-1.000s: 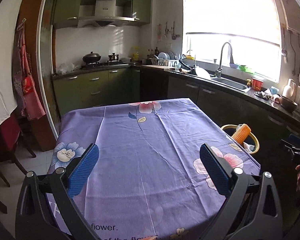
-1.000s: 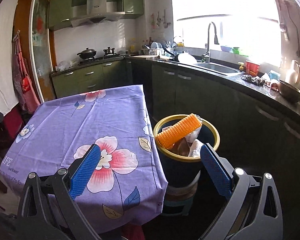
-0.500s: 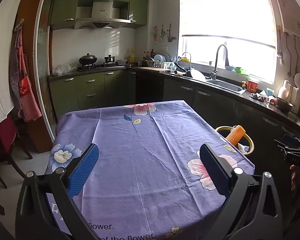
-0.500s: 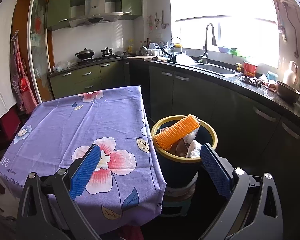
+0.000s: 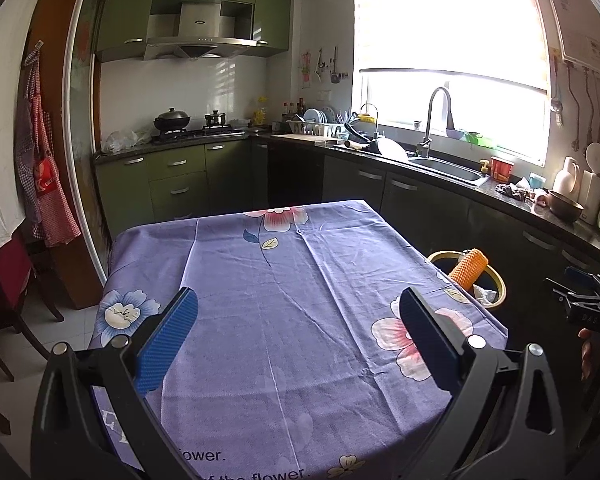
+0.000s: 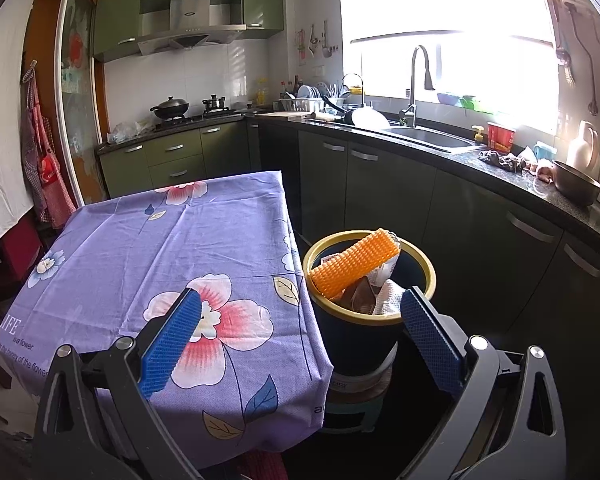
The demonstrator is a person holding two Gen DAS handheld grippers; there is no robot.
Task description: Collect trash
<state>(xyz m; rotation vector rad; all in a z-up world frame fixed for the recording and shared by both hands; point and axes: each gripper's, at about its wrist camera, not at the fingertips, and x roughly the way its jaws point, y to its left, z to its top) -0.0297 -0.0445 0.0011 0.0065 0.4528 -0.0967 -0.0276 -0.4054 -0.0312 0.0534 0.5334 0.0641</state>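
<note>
Left gripper (image 5: 298, 328) spread wide, nothing between the blue pads; hovers over the near end of the counter (image 5: 284, 280), which is draped in a purple floral cloth. No loose item visible on the cloth from either view.

Right gripper (image 6: 300, 330) likewise wide open and empty, held off the counter's corner, facing the trash bin (image 6: 364, 320). Bin stands on a low stool just beside the counter's right edge. Inside it: an orange ridged roll (image 6: 354, 266) lying tilted across the yellow rim, one end poking above it, with white crumpled paper (image 6: 388, 300) and something brown beneath.

Judgement: collecting looks finished or nearly so; the trash sits in the bin and the counter shows nothing left. Next move, if any, calls for a scan for missed scraps, or a push to seat the roll lower.

Hard to make out: the brown item in the bin, the bin's depth, and the floor beside the stool, which is lost in shadow. Near counter edge cut off by both grippers' frames. A fingertip shows at the left view's right border.
</note>
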